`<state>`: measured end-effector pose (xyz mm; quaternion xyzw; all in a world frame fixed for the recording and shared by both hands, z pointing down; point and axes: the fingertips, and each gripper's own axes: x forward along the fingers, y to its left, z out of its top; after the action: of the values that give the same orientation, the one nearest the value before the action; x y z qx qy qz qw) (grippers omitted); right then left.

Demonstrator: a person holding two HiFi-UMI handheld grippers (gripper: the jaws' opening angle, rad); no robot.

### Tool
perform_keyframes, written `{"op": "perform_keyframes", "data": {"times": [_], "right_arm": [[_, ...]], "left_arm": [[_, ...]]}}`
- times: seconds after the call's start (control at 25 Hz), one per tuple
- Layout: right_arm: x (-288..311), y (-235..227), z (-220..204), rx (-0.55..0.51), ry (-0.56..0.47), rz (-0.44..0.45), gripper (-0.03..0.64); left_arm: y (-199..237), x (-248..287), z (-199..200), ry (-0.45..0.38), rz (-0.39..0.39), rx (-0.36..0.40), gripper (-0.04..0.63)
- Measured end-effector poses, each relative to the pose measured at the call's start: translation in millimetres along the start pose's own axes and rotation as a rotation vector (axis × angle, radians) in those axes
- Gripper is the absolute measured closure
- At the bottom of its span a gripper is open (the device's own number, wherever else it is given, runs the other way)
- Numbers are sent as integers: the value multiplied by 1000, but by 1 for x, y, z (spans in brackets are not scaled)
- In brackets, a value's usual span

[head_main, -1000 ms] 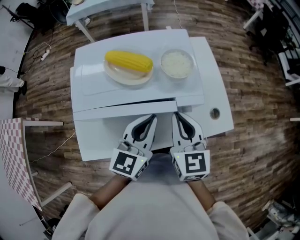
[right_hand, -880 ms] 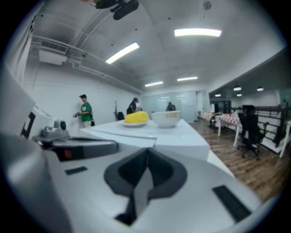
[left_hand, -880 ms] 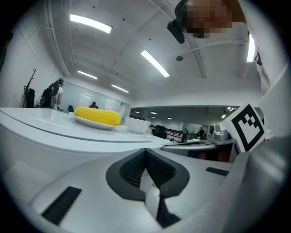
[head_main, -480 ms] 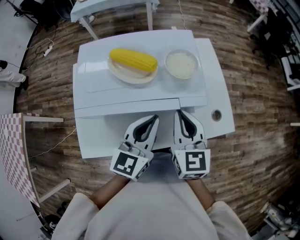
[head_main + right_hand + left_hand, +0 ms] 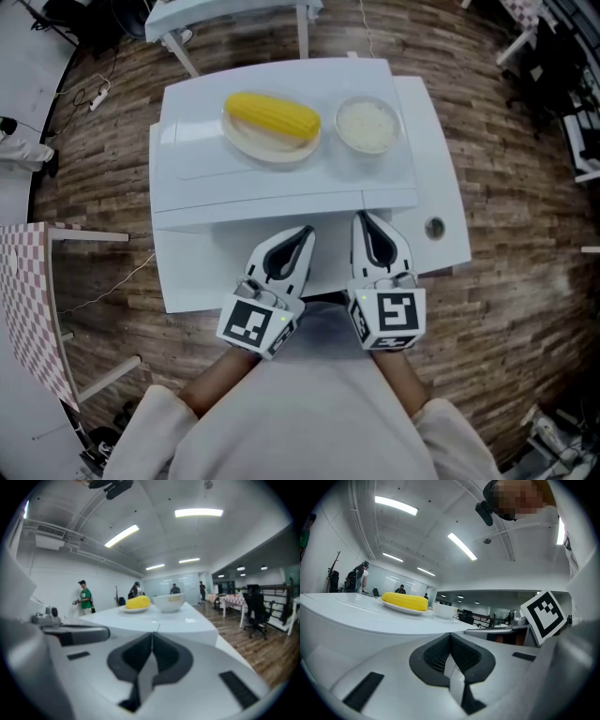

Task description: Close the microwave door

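Observation:
In the head view a white microwave (image 5: 281, 178) is seen from above. Its front edge (image 5: 258, 210) runs just beyond my two grippers, and the door face is hidden from this angle. On its top lie a corn cob (image 5: 272, 114) on a plate (image 5: 267, 145) and a bowl of rice (image 5: 367, 125). My left gripper (image 5: 302, 234) and right gripper (image 5: 364, 219) are side by side at that front edge, both shut on nothing. The left gripper (image 5: 450, 635) and the right gripper (image 5: 152, 634) each show their jaws pressed together in their own views.
The microwave stands on a white table (image 5: 187, 277) with a round hole (image 5: 433, 227) at its right. Wooden floor surrounds it. A checkered table (image 5: 28, 309) stands at the left, another white table (image 5: 225, 14) behind, chairs (image 5: 562, 75) at the right. People (image 5: 84, 597) stand far off.
The head view has shifted slightly, so the microwave sits a little higher and further right. Both grippers stay shut at its front edge.

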<state>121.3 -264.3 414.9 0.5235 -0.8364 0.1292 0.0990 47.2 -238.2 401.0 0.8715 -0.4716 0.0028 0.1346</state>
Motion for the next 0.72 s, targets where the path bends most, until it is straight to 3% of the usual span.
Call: {"op": "perform_keyframes", "data": {"times": [0.48,0.72], "right_arm": [[-35,-2,6,31,-46,-19,594],[-54,14,7,34,-58,32,594]], "left_arm": [[-19,-9,-12,27,-28,0,584],[-25,-18,-15,30,-9,-18,584]]}}
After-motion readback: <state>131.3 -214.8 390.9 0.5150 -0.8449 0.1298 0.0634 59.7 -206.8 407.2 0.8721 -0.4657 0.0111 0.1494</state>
